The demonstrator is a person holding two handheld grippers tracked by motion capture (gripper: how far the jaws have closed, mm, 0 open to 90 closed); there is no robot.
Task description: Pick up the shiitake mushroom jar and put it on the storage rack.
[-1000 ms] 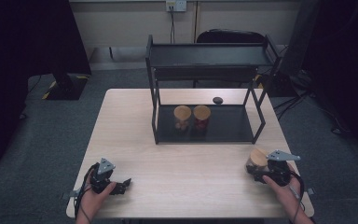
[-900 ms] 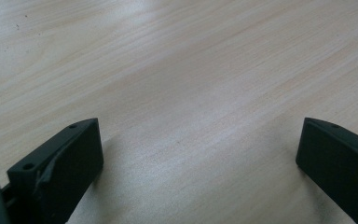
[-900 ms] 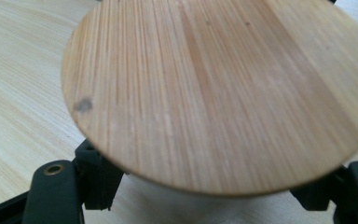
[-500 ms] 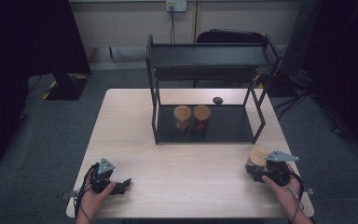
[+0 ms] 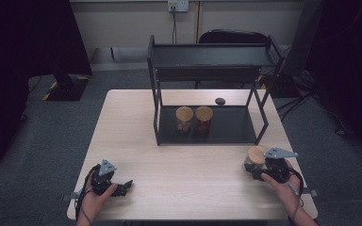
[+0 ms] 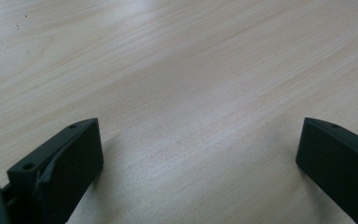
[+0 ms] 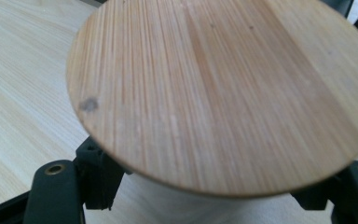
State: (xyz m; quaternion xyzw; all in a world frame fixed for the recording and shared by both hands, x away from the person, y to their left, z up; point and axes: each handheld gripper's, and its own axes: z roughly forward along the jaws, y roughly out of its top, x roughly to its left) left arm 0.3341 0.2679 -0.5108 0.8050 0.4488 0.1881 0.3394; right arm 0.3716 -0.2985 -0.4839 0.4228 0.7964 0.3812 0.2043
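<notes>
Held thing: a jar with a bamboo lid (image 5: 256,156) at the near right of the table (image 5: 179,155), upright, its round lid facing up.
Right gripper (image 5: 267,168): jaws clenched on the jar's body just under the lid; in the right gripper view the lid (image 7: 223,93) overhangs both black jaws, one on each side.
Left gripper (image 5: 113,186): rests at the near left of the table, jaws spread wide with bare wood between them, grasping nothing.
Nearer hand: the right one, already on the jar; the left is well apart, across the table's width.
Likely goal: the black shelf rack (image 5: 207,94) at the far middle, where two like jars (image 5: 194,118) stand side by side on the lower shelf.
Key relation: the rack lies far and to the left of the held jar; free shelf space shows right of the red-filled jar (image 5: 204,119).
Axis: the jar's long axis is vertical, so I judge it should travel upright and enter under the top shelf.
Other: a small dark object (image 5: 220,100) lies on the table behind the rack.
</notes>
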